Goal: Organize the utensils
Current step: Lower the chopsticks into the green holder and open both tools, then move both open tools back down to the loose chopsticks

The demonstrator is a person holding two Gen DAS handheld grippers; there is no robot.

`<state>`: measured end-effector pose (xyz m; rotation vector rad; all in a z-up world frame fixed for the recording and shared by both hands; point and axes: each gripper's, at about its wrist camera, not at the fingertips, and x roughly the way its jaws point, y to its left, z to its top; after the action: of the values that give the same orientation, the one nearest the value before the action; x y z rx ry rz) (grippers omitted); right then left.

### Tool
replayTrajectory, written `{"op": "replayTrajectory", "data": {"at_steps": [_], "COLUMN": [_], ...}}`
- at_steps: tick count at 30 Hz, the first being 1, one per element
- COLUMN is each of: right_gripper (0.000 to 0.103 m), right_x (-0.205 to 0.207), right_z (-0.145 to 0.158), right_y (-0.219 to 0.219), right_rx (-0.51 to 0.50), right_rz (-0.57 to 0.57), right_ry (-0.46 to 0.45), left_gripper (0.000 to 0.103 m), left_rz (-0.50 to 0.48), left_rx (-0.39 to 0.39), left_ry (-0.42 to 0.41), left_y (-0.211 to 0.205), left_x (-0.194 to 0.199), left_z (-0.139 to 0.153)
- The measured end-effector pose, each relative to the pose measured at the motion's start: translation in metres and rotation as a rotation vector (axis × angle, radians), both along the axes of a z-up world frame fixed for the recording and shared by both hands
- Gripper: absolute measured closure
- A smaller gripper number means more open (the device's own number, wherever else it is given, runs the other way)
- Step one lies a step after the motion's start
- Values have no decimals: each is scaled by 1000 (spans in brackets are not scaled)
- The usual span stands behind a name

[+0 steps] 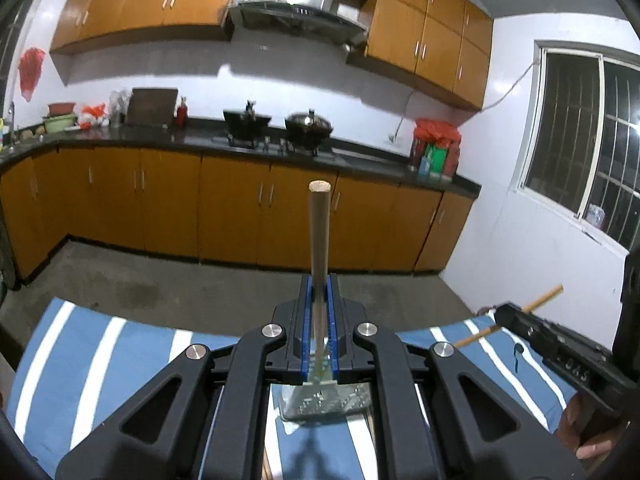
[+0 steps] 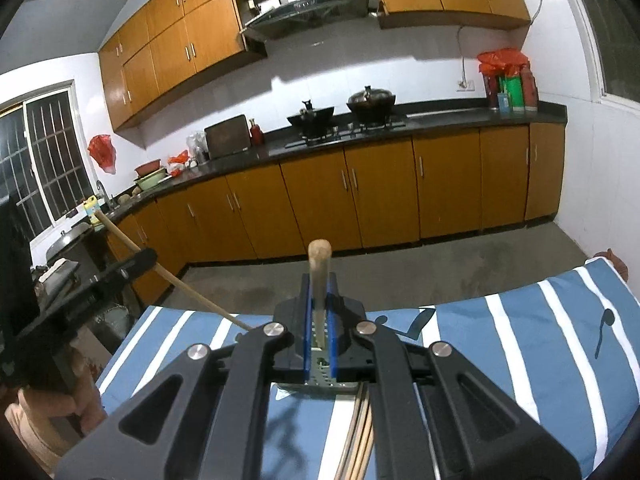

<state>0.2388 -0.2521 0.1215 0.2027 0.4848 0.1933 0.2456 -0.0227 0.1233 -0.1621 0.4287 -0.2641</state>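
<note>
In the left wrist view my left gripper (image 1: 319,286) is shut on a straight wooden handle (image 1: 319,232) that sticks forward and up past the blue pads (image 1: 306,320). In the right wrist view my right gripper (image 2: 319,282) is shut on a wooden handle with a rounded end (image 2: 319,256). Under each gripper's jaws lies a perforated metal piece (image 1: 324,400) (image 2: 320,380); what it belongs to is hidden. The right gripper (image 1: 506,314) shows at the right of the left wrist view, with its wooden handle (image 1: 544,296) poking out. The left gripper (image 2: 136,264) and its long handle (image 2: 120,236) show at the left of the right wrist view.
A blue and white striped cloth (image 1: 100,360) (image 2: 540,340) covers the table below both grippers. Thin wooden sticks (image 2: 360,440) lie on it under the right gripper. Beyond the table edge is bare concrete floor (image 1: 180,288), then orange cabinets (image 1: 232,208) and a dark counter with pots (image 1: 308,124). A person's hand (image 1: 592,432) holds the right gripper.
</note>
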Motion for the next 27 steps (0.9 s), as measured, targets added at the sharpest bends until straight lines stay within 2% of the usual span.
{"op": "replayTrajectory", "data": {"at_steps": [4,7,8,10,12,17,20,23,27], "right_gripper": [91,88,86,81,79,72,69,69,69], "right_x": [11,14,13,10,5,-16,-33,-45,-51], "right_z": [-6,-7,-6,-4,-1,10,9,-7,-54], "right_y": [3,2,2,-1,-5,-18,-32,-44,-57], "right_rx": [16,13,14,14,21,33,33,18,8], "right_rz": [-1,-4,-6,-14,-23,-54,-92,-137,-171], "right_ry": [23,14,8,-4,-13,-60,-75,-48,53], "left_gripper": [95,92,90,76,71,69,65,65,64], "left_rz": [-10,-17,-18,-15,-9,4,19,39,89], "left_rx": [-2,6,9,13,15,-5,-26,-25,19], "left_ry": [60,75,73,64,50,30,8,-5,4], "left_y": [-5,-6,-7,-5,-6,2,12,21,37], "left_x": [9,9,8,4,1,-10,-23,-37,-54], "left_z": [-16,-20,-19,-17,-14,-3,5,7,-7]}}
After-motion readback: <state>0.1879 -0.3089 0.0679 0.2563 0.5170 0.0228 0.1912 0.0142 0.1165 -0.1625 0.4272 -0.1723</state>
